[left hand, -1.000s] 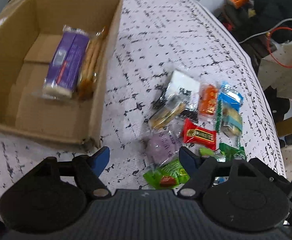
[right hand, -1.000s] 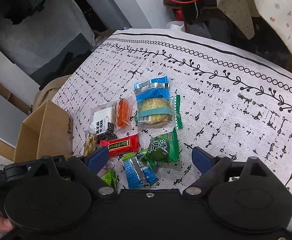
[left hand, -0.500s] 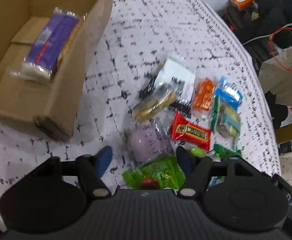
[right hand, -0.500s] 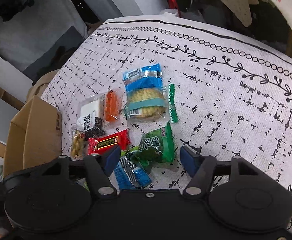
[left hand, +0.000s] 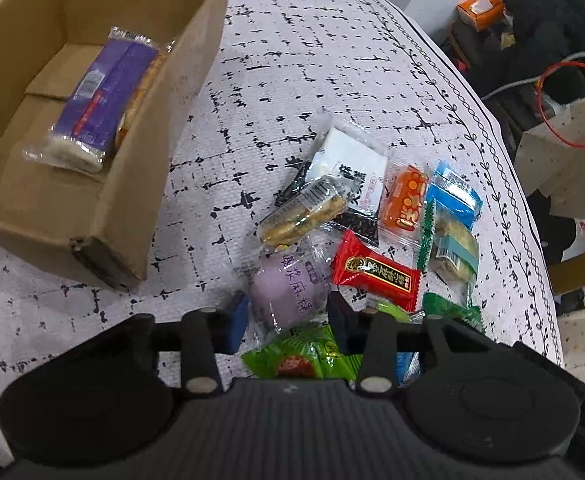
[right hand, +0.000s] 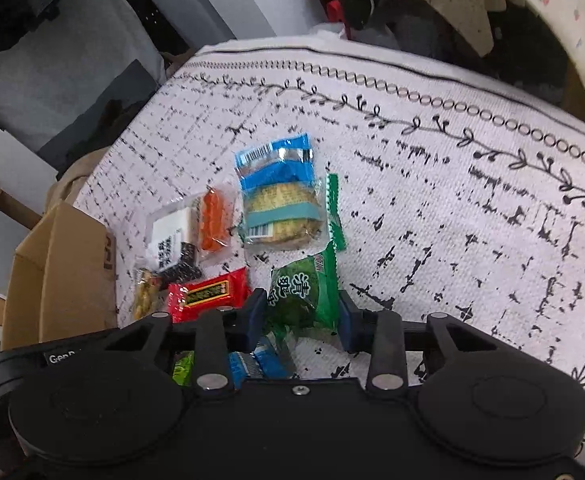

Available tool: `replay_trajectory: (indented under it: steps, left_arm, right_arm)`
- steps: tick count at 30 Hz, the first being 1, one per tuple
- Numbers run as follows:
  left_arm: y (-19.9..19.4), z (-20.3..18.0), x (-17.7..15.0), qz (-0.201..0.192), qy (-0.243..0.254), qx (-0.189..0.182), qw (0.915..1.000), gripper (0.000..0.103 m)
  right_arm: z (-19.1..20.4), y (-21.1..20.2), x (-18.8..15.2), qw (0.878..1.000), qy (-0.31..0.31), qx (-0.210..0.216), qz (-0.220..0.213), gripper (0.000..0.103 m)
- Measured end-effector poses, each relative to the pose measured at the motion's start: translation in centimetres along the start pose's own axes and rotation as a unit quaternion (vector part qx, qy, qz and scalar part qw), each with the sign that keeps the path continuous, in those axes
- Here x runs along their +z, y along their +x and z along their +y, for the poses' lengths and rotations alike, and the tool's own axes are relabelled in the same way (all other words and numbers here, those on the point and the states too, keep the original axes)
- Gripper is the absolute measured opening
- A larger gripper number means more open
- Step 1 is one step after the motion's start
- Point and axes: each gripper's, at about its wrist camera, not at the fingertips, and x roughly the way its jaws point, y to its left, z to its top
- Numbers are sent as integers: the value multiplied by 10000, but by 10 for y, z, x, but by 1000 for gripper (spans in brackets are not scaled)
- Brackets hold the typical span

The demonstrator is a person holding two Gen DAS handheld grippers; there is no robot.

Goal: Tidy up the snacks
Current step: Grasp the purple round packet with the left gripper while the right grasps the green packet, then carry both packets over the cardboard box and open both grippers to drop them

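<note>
A pile of wrapped snacks lies on the patterned tablecloth (left hand: 292, 60). My left gripper (left hand: 286, 318) has its fingers closed against both sides of a purple mochi pack (left hand: 288, 292). My right gripper (right hand: 302, 320) has its fingers closed against a green snack pack (right hand: 304, 294). Both packs still rest on the cloth. A cardboard box (left hand: 140, 184) at the left holds a purple wafer pack (left hand: 100, 100) and a cracker pack beside it. Also in the pile are a red pack (left hand: 374, 276), an orange pack (left hand: 406, 200), a white-and-black pack (left hand: 348, 172) and a blue cookie pack (right hand: 278, 196).
The box corner (right hand: 60, 272) shows at the left of the right wrist view. Past the table's far edge are black clothes (left hand: 552, 20), an orange carton (left hand: 478, 10), a red cable (left hand: 564, 108) and a floral cloth (right hand: 564, 12). A green wrapper (left hand: 308, 356) lies under my left gripper.
Both grippers moved down into the pile and their jaws narrowed, the left around the purple mochi pack, the right around the green pack.
</note>
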Motion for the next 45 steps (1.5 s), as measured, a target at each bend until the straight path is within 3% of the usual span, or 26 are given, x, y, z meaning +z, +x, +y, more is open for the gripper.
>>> replay_trajectory:
  steps: [5, 18, 35, 45]
  left_arm:
    - [-11, -4, -1, 76, 67, -57, 9999, 40]
    - [-59, -8, 7, -349, 447, -434, 9974, 39]
    - [-106, 18, 51, -1064, 409, -755, 9906, 39]
    - [-118, 50, 76, -1206, 46, -736, 9900, 39]
  right_arm:
    - [5, -16, 1, 9998, -17, -6, -208, 36]
    - [39, -54, 9, 9981, -248, -1, -568, 36]
    - [117, -62, 21, 9930, -724, 326, -871, 36]
    - [158, -56, 29, 9894, -877, 652, -955, 36]
